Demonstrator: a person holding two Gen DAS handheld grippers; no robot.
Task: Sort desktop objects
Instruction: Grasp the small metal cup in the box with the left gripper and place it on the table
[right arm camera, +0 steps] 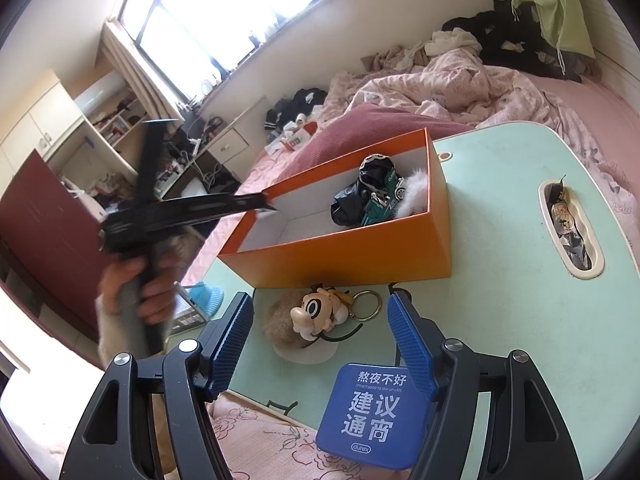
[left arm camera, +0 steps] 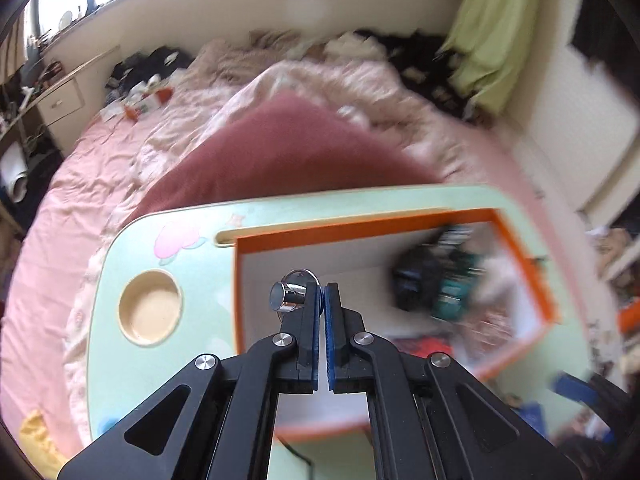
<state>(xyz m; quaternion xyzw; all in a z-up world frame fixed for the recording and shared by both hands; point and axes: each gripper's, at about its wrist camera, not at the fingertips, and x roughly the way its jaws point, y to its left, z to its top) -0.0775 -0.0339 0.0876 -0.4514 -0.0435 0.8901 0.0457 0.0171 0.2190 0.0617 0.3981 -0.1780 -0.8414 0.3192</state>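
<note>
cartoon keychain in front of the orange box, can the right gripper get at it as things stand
Probably yes. The right gripper stands open with the cartoon keychain lying on the table straight ahead between its fingers, nothing over it. The orange box sits just behind, and the blue tin lies nearer.

The orange box (right arm camera: 360,248) is the main obstacle on the green lap table (right arm camera: 500,320): its tall walls block any level approach, so its inside is reachable only from above. Its near half is bare floor; dark toys (right arm camera: 372,196) crowd the far right corner. Just in front of the box lie a plush keychain (right arm camera: 316,316) and a blue tin (right arm camera: 372,412). Right of the box the tabletop is free up to a slot (right arm camera: 568,224).
</note>
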